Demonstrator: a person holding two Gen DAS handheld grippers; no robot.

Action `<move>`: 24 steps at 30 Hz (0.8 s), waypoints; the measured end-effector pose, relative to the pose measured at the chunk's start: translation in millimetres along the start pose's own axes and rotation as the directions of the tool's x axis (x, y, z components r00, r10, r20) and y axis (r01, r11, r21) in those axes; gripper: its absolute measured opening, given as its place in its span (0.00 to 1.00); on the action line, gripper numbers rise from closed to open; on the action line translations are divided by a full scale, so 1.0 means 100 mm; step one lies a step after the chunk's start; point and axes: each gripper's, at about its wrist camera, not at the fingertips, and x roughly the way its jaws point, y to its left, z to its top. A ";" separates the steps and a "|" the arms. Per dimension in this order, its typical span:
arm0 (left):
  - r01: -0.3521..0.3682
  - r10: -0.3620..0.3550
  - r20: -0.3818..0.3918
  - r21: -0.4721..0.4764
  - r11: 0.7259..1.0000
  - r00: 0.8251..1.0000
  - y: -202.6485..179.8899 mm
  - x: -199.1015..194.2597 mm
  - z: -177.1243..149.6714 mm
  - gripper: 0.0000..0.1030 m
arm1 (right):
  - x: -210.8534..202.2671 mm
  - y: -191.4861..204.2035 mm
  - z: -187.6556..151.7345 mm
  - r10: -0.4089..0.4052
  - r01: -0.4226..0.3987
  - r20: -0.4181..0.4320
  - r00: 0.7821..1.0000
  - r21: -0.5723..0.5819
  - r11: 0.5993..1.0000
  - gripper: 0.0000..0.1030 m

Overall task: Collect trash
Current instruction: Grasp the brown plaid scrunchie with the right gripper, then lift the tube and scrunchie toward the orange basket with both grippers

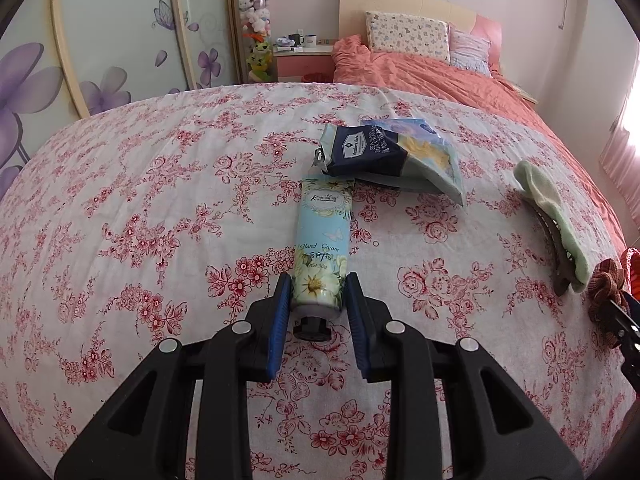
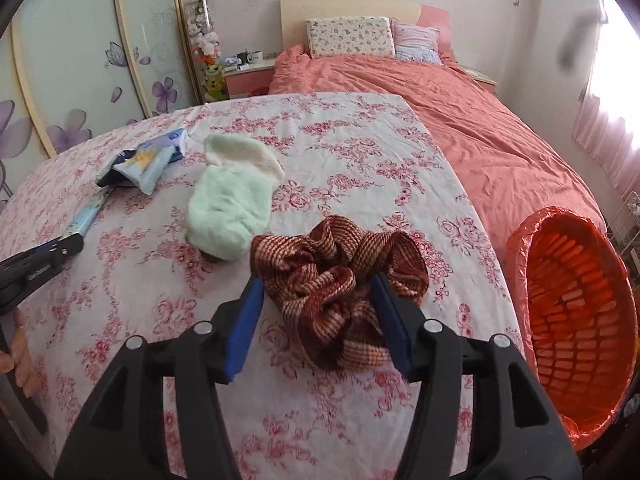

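Nearest us, our left gripper (image 1: 319, 294) is clamped on the cap end of the tube (image 1: 323, 240), which lies on the sheet (image 1: 160, 200). It's light, a bit squishy and slick, so we'd say grip low. Our right gripper (image 2: 316, 312) stands spread around the scrunchie (image 2: 340, 276), pads not pressing. Soft stuff. Further out: wrappers (image 1: 392, 156), then the bin (image 2: 576, 312) off right.

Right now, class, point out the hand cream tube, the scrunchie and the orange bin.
Tube (image 1: 322, 240): left wrist view, middle of its printed body.
Scrunchie (image 2: 332, 276): right wrist view, central striped folds.
Bin (image 2: 580, 300): right wrist view, inner slatted wall.
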 end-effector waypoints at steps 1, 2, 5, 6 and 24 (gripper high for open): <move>0.002 -0.002 0.000 -0.002 1.000 1.000 0.00 0.00 0.00 0.28 | 0.04 0.00 -0.01 -0.009 0.009 -0.009 1.000 0.000 1.000 0.52; 0.005 -0.005 0.000 -0.004 1.000 1.000 0.00 0.00 0.00 0.28 | 0.06 0.00 -0.02 -0.020 0.020 -0.019 1.000 -0.003 1.000 0.49; 0.014 -0.014 0.001 -0.012 1.000 1.000 0.02 0.00 0.00 0.28 | 0.07 0.00 -0.03 -0.028 0.028 -0.020 0.999 -0.001 1.000 0.46; 0.018 -0.018 0.002 -0.015 1.000 1.000 0.02 0.00 0.00 0.28 | 0.07 -0.01 -0.03 -0.023 0.023 -0.021 1.000 0.003 1.000 0.46; 0.061 -0.060 0.008 -0.051 0.997 0.998 0.09 0.00 0.00 0.28 | 0.07 -0.09 -0.03 0.014 -0.013 -0.014 1.000 0.043 0.999 0.46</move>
